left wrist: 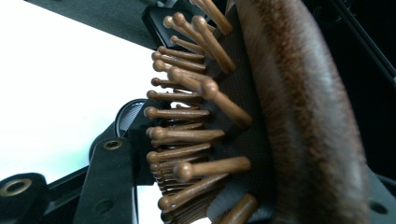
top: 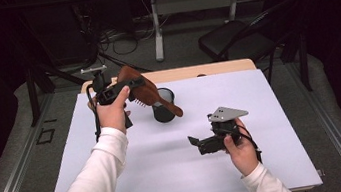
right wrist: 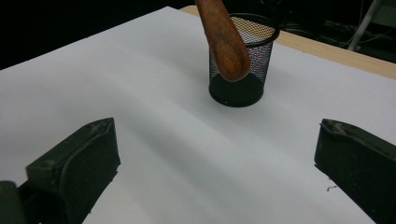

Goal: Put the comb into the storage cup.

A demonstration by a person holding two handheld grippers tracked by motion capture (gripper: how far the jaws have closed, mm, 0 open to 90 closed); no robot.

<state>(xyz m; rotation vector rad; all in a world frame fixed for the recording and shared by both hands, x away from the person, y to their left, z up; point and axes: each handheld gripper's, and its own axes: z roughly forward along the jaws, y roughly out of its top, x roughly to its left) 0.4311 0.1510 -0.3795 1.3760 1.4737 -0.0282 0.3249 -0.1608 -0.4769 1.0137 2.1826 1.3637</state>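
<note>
High view: wooden hairbrush (top: 145, 92) was clamped by its head in left gripper (top: 124, 88), handle tilted over the black mesh cup (top: 164, 106) on the surface (top: 117, 159); right gripper (top: 196, 144) was held wide, empty.

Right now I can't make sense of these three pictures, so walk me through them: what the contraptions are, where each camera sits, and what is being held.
A person works at a table covered with a white sheet, holding a hand-operated two-jaw gripper in each hand. The high view looks down from above; the other two come from cameras riding on the grippers. The left gripper is clamped on the head of a wooden hairbrush, whose handle hangs over a black mesh cup. Its own camera shows the bristles close up. The right gripper is open and holds nothing.
</note>
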